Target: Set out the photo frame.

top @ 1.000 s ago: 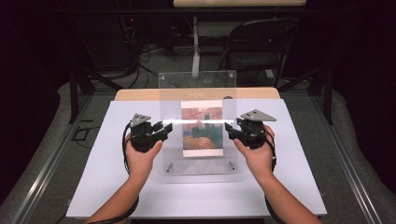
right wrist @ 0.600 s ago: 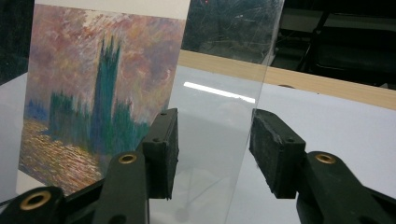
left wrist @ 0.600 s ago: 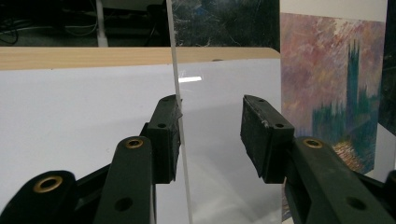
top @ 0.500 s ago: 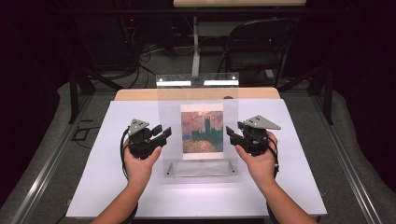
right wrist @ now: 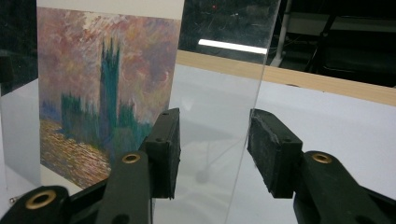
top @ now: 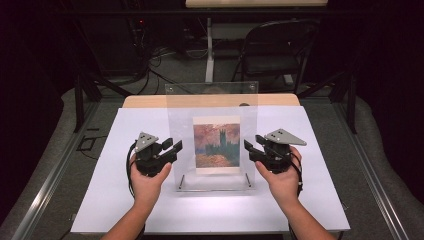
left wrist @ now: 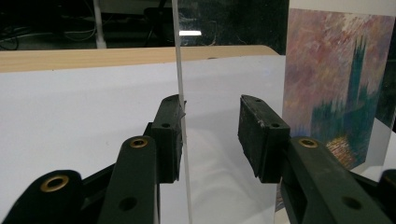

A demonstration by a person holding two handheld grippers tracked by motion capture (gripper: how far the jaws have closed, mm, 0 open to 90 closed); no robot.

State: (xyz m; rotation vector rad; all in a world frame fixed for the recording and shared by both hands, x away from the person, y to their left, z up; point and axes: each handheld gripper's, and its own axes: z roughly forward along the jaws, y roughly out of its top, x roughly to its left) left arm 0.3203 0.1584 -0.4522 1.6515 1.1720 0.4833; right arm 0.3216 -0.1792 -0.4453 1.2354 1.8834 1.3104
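A clear frame (top: pixel 212 135) with a painting (top: pixel 216 146) inside stands upright in the middle of the white table (top: pixel 100 200). The left gripper (top: pixel 172 148) is at its left edge and the right gripper (top: pixel 248 148) at its right edge. Both grippers are open, and the frame's edge passes between the jaws of each one: it touches one jaw on the left and is free on the right.

No readable text, label, brand, number or sign appears on anything in view.

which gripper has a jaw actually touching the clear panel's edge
The left gripper: one jaw lies against the clear panel. The right gripper straddles its edge with gaps either side.
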